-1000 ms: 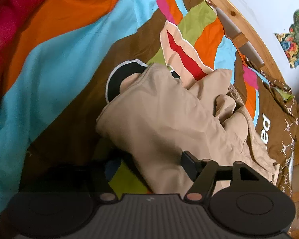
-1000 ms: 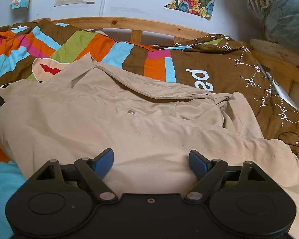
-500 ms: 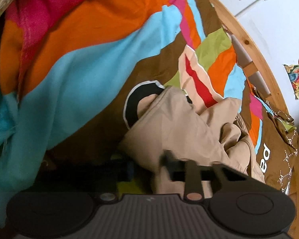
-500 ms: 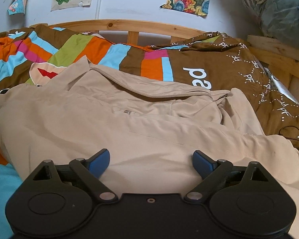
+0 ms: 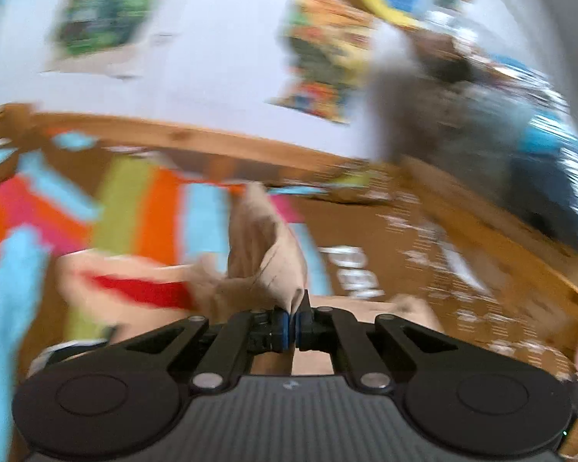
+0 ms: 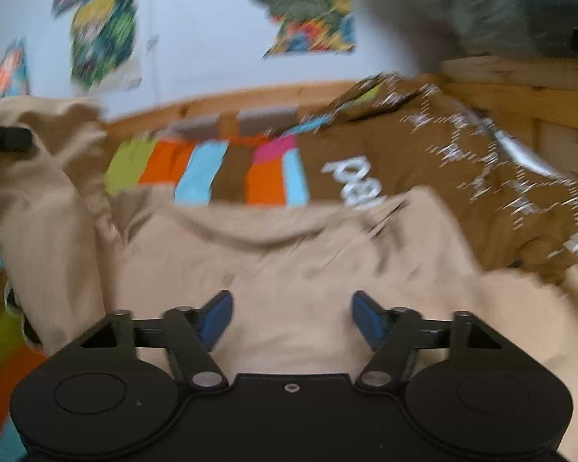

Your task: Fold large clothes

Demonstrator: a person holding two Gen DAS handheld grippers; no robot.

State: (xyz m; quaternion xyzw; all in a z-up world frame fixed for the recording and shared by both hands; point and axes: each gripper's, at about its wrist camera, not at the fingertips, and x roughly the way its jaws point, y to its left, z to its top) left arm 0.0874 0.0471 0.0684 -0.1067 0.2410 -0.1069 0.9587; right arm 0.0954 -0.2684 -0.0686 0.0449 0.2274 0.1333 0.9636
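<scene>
Both pictures were blurry. The left gripper had its blue fingers pressed tight together on a bit of the tan garment. That pinched cloth stood up in a point just above the fingers. In the right wrist view the same corner of the tan garment was lifted high at the left side, and the dark tip of the left gripper showed there, holding it.

The rest of the tan garment lay spread out and wrinkly across the bed. It rested on a striped blanket with green, orange, light blue and pink bands. A brown cover with white letters lay beside the stripes and touched the far edge of the garment.

The right gripper hung just over the tan cloth. Its blue fingers were wide apart and held nothing.

A wooden bed rail ran behind the blanket. Colourful pictures hung on the white wall above it. A grey and blue bundle sat up in the far right corner.
</scene>
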